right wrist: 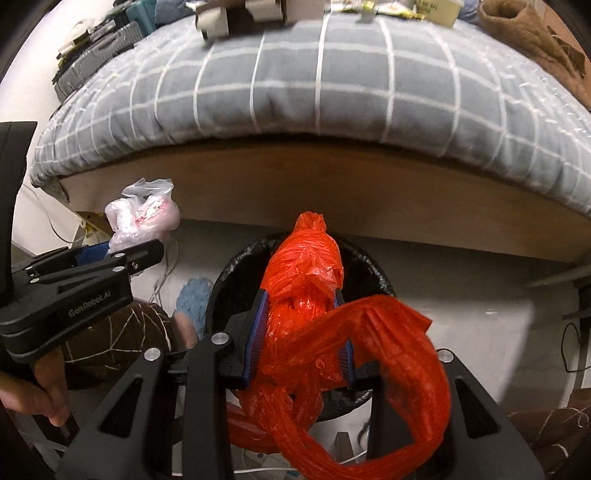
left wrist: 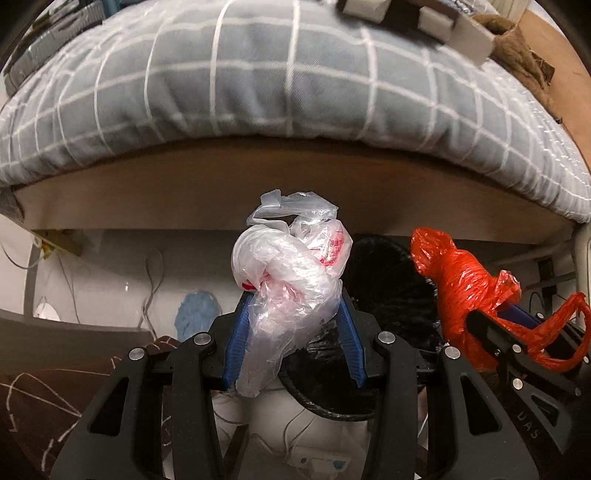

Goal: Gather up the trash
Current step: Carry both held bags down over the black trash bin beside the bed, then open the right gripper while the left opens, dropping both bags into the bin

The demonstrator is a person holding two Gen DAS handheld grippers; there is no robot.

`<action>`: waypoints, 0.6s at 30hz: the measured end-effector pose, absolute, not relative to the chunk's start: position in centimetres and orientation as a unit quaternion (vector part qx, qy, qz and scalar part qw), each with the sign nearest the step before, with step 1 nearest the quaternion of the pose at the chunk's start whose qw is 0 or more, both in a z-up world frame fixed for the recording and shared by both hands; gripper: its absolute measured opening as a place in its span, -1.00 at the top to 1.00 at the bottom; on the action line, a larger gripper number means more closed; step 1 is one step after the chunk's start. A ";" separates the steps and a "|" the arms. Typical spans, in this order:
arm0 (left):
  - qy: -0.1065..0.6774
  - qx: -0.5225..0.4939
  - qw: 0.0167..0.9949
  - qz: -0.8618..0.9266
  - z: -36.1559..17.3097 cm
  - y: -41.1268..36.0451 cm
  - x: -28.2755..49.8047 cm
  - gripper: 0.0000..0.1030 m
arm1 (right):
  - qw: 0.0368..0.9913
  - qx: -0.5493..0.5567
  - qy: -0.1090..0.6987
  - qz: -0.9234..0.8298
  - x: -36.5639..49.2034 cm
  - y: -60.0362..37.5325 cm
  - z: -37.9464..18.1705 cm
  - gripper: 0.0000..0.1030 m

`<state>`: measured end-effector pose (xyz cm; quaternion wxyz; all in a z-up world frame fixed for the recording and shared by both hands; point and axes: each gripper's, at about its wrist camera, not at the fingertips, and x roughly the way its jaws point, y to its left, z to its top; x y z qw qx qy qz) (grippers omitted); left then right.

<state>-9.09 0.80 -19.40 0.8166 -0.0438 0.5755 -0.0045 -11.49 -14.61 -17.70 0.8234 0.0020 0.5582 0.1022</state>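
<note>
My left gripper [left wrist: 293, 295] is shut on a crumpled clear plastic bag [left wrist: 291, 273] with red print, held in the air in front of the bed. It also shows in the right wrist view [right wrist: 142, 218]. My right gripper [right wrist: 300, 295] is shut on a crumpled red plastic bag [right wrist: 306, 280], held just above a bin with a black liner [right wrist: 221, 291]. The red bag [left wrist: 461, 291] and the bin [left wrist: 391, 280] show at the right of the left wrist view, the bin just right of the clear bag.
A bed with a grey checked cover [left wrist: 280, 96] and a wooden side board [left wrist: 207, 192] fills the back. Cardboard boxes [right wrist: 243, 11] and a brown cloth [right wrist: 532, 33] lie on it. A blue rag [left wrist: 197, 314], cables and a brown patterned cushion [right wrist: 122, 332] lie on the floor.
</note>
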 end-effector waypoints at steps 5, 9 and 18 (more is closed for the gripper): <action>0.583 -0.044 0.811 0.007 -20.6 1.7 -8.9 0.15 | 0.810 -0.006 0.576 0.110 -10.9 -13.6 -19.9 0.37; 0.587 -0.048 0.808 0.014 -21.1 2.2 -8.6 0.15 | 0.805 -0.010 0.582 0.116 -10.7 -13.1 -20.6 0.36; 0.587 -0.041 0.809 0.012 -21.2 2.0 -8.7 0.15 | 0.811 -0.011 0.575 0.107 -10.2 -12.8 -20.6 0.04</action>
